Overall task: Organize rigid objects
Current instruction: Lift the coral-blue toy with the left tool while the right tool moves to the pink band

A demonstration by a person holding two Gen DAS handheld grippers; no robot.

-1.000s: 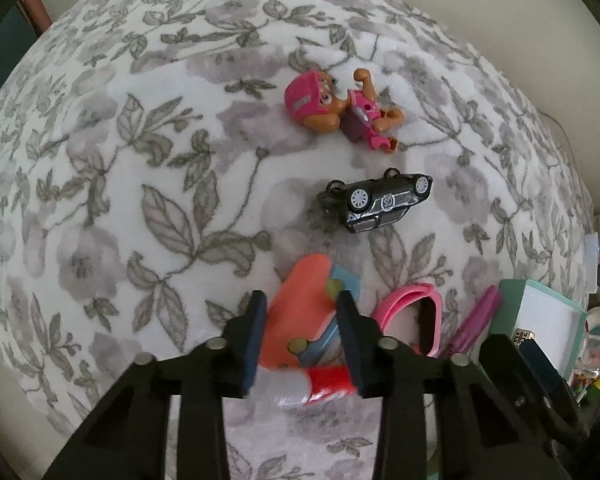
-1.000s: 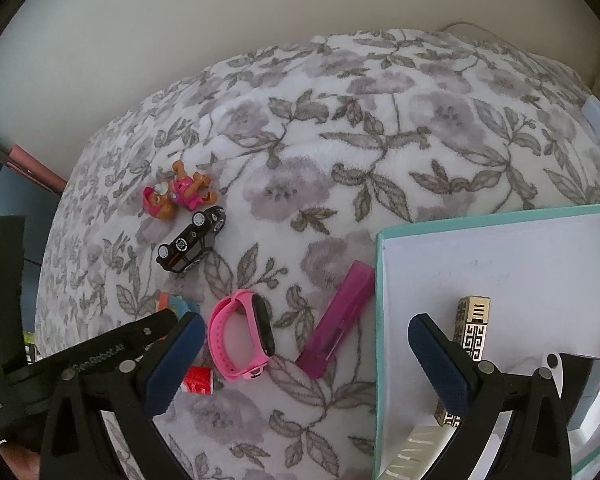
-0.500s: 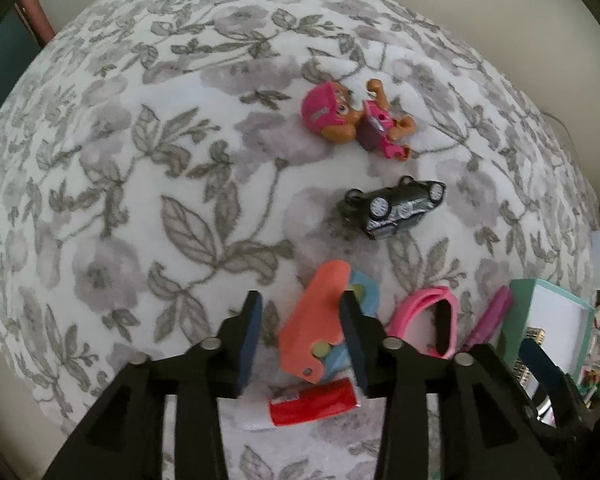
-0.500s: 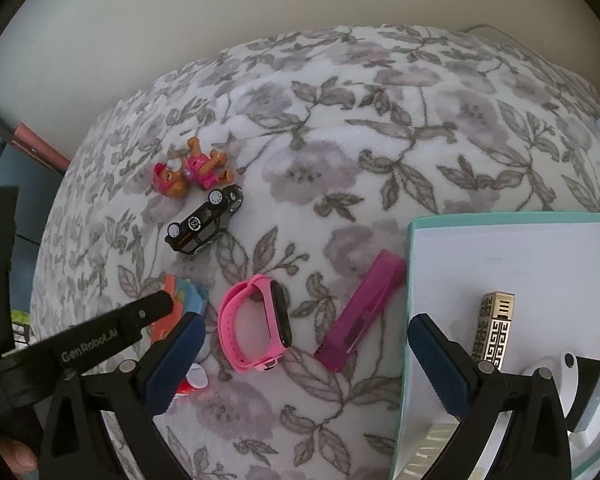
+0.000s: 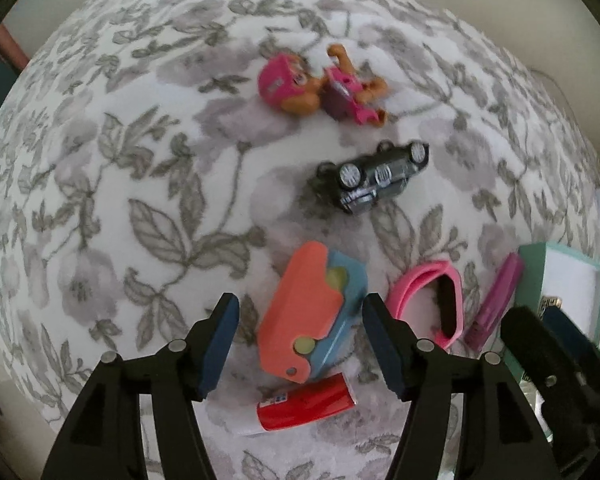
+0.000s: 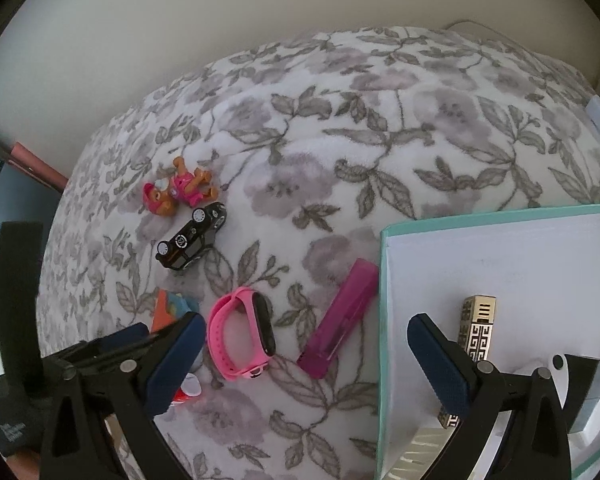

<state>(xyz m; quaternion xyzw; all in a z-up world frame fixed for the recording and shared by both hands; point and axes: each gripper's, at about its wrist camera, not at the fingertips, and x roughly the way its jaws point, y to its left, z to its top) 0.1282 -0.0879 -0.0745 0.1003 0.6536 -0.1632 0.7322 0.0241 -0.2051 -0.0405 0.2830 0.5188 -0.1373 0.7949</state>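
An orange and blue toy [image 5: 312, 312] lies on the floral blanket [image 5: 140, 160] between the jaws of my left gripper [image 5: 300, 312]. The jaws are opening and their blue pads [image 5: 224, 324] stand clear of the toy on both sides. A red tube [image 5: 308, 406] lies just below the toy. In the right wrist view my right gripper [image 6: 306, 328] hangs wide open above a pink watch band [image 6: 242, 334] and a magenta case [image 6: 340, 318], holding nothing. The teal-rimmed white box [image 6: 500, 260] sits under its right finger.
A black toy car [image 5: 376, 178] and a pink pup figure [image 5: 320, 86] lie farther out on the blanket. A gold patterned block [image 6: 476, 328] and other small items rest in the box. A cream wall rises behind the blanket.
The left jaws were shut on the orange and blue toy a second ago; they have spread apart and the toy now lies free on the blanket. The right gripper has barely shifted.
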